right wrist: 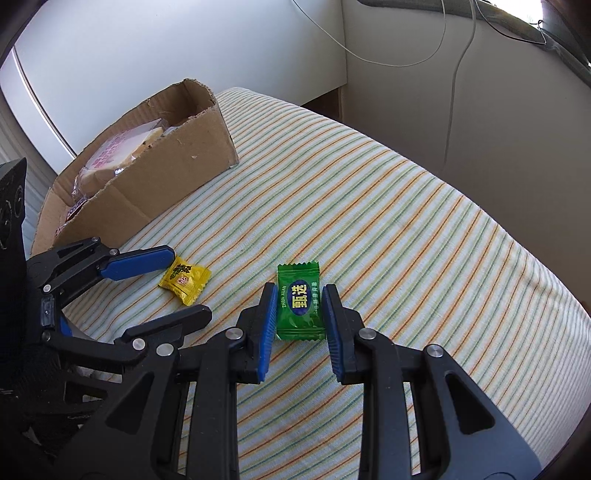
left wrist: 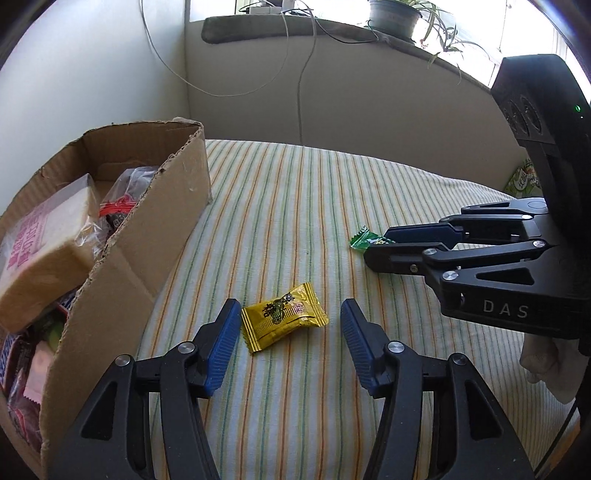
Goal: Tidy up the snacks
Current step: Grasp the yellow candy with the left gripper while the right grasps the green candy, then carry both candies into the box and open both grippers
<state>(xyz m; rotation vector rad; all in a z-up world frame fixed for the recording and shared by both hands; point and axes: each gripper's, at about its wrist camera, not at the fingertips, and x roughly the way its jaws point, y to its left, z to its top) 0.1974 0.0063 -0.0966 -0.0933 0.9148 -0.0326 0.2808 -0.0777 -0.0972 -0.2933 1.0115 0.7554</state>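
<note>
A yellow candy (left wrist: 283, 320) lies on the striped cloth between the open blue pads of my left gripper (left wrist: 288, 314); it also shows in the right wrist view (right wrist: 184, 279). A green candy (right wrist: 300, 302) lies between the pads of my right gripper (right wrist: 300, 295), which stand close to its sides, apparently touching. In the left wrist view the right gripper (left wrist: 375, 245) covers most of the green candy (left wrist: 365, 239). The left gripper (right wrist: 184, 284) appears at the left of the right wrist view.
A torn cardboard box (left wrist: 147, 236) with several packaged snacks stands at the left (right wrist: 177, 162). The striped cloth (left wrist: 295, 192) covers the table. A green packet (left wrist: 524, 181) lies at the far right. Walls, cables and a potted plant (left wrist: 395, 14) are behind.
</note>
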